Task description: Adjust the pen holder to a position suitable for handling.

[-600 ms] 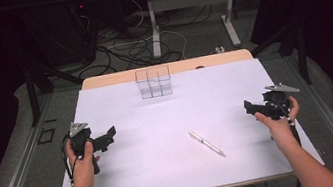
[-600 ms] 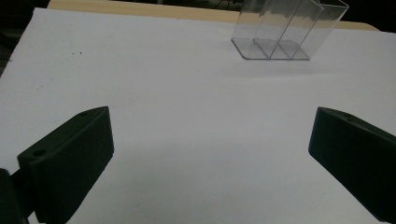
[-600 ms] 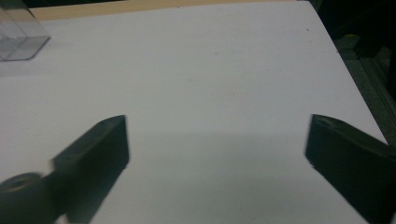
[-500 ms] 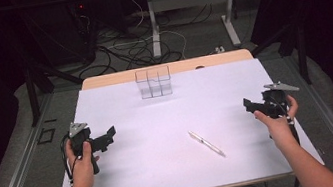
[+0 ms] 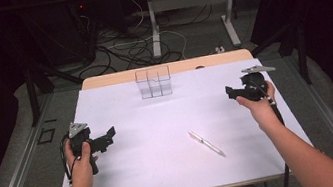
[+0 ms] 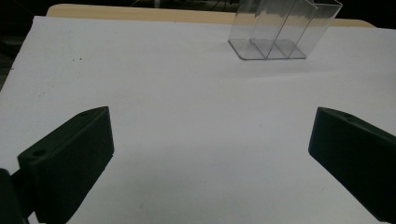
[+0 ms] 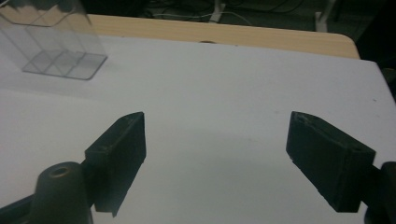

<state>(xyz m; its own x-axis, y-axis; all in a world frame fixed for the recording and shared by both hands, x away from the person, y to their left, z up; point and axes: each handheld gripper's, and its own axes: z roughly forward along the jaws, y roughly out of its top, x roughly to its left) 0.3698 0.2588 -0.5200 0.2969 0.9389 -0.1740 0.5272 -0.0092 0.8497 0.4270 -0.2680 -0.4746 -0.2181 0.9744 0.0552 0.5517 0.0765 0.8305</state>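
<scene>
A silver-white pen (image 5: 206, 143) lies slanted on the white sheet (image 5: 169, 123), right of centre and near the front. A clear box with dividers (image 5: 153, 82) stands at the far middle; it also sits top right in the left gripper view (image 6: 280, 32) and top left in the right gripper view (image 7: 56, 44). My left gripper (image 5: 107, 137) hovers over the sheet's left side, open, and its jaws (image 6: 210, 140) frame bare sheet. My right gripper (image 5: 231, 93) is held over the right side, beyond the pen, open with nothing between its fingers (image 7: 217, 140).
The wooden table edge (image 5: 200, 63) shows beyond the sheet. Past the table are cables (image 5: 147, 46) on the floor and the metal legs of another table (image 5: 153, 24). Dark curtains close in both sides.
My right hand has moved away from the front edge, toward the far side and slightly inward. The left hand has stayed about where it was. Pen and box have not moved.
</scene>
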